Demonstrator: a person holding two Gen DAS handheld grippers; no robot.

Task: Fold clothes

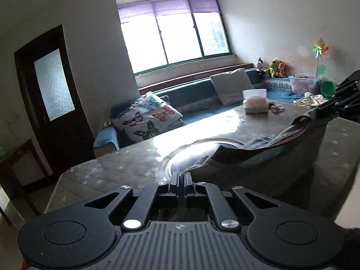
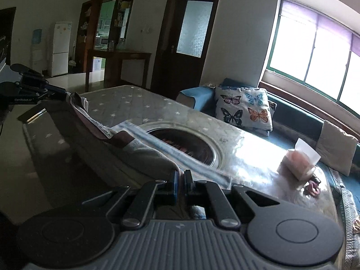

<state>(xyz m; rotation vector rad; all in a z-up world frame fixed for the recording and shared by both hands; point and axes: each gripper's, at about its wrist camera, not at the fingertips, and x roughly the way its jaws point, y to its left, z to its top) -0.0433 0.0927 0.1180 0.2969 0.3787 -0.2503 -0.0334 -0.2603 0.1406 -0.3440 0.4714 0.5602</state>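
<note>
Garment: a soft grey piece of clothing (image 1: 281, 148) with a dark maroon band along its edge, hanging slack between the two grippers above the worktop (image 1: 117, 171); what kind of garment it is I cannot tell.
Left gripper (image 1: 181, 177): jaws pinched narrow on one end of the cloth edge.
Right gripper (image 2: 179, 175): jaws likewise narrow, clamped on the other end of the same edge.
Handling: light and limp, I judge; it sags in the middle, will not keep a shape by itself and will drape wherever it is lowered. Not fragile, and the cloth looks unlikely to slip from a firm pinch.
Where to hold: at the two ends of the banded edge, as now, so the body hangs straight and can be laid flat for folding.
Surface: a quilted grey cover with pale stars under a glossy clear sheet; a round opening (image 2: 186, 144) sits in the middle, where cloth could sag or snag.
Also there: a tissue box (image 1: 256, 103) at the far side.
Room: a bench seat with a butterfly cushion (image 2: 244, 108) under a bright window (image 1: 168, 38); a dark door (image 2: 189, 33).
</note>
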